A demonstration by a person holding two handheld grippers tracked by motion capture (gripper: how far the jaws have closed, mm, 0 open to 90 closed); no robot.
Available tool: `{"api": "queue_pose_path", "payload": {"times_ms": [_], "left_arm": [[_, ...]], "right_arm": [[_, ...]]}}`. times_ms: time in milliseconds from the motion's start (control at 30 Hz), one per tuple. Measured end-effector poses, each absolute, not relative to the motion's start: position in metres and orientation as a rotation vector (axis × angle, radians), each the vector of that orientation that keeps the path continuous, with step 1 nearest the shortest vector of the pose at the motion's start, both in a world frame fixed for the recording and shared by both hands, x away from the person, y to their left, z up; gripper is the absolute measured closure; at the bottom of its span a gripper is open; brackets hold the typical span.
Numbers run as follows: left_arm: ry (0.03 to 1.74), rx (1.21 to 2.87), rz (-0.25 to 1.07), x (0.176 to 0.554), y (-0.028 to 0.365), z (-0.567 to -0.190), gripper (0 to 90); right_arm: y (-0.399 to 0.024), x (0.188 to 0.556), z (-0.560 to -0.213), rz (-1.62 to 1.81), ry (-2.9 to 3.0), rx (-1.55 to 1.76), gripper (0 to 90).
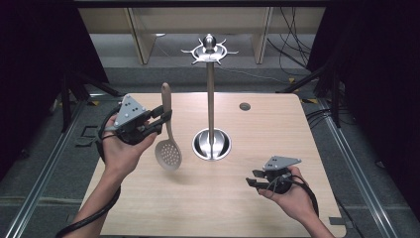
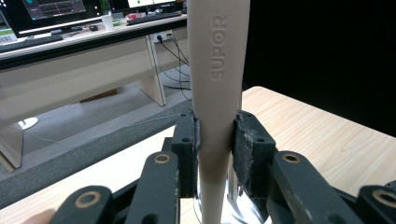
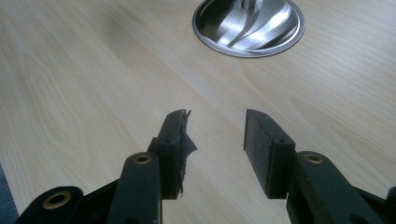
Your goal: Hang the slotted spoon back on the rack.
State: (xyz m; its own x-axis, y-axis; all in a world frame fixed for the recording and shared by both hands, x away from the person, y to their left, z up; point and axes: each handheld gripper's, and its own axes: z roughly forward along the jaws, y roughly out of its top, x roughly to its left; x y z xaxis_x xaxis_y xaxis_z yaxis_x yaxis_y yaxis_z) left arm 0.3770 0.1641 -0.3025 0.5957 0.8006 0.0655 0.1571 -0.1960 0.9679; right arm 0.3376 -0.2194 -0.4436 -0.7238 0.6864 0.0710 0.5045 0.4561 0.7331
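Note:
A beige slotted spoon [image 1: 168, 130] hangs upright above the table, handle up and perforated head [image 1: 168, 154] down. My left gripper [image 1: 163, 115] is shut on its handle, left of the metal stand. In the left gripper view both pads [image 2: 245, 140] press the handle [image 2: 217, 84] marked SUPOR. The stand has a tall pole [image 1: 211, 99], a hook ring [image 1: 210, 50] on top and a round steel base [image 1: 212, 144]. My right gripper [image 1: 254, 178] rests low at the front right, open with nothing between its jaws [image 3: 215, 140]. The steel base [image 3: 250, 23] lies ahead of it.
The wooden table [image 1: 257, 208] has a small round grommet [image 1: 244, 106] at the back right. Dark floor and rails surround the table; a desk with monitors [image 2: 56, 11] stands beyond it. Cables trail from both grippers.

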Motion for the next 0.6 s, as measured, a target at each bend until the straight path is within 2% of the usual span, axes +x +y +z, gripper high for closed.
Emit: {"api": "queue_pose_path", "payload": {"times_ms": [600], "left_arm": [[0.792,1.715,0.716,0.389,0.153,-0.289,71.0]], "right_arm": [[-0.22,0.338,-0.443,1.116,2.477,1.032,59.7]]}}
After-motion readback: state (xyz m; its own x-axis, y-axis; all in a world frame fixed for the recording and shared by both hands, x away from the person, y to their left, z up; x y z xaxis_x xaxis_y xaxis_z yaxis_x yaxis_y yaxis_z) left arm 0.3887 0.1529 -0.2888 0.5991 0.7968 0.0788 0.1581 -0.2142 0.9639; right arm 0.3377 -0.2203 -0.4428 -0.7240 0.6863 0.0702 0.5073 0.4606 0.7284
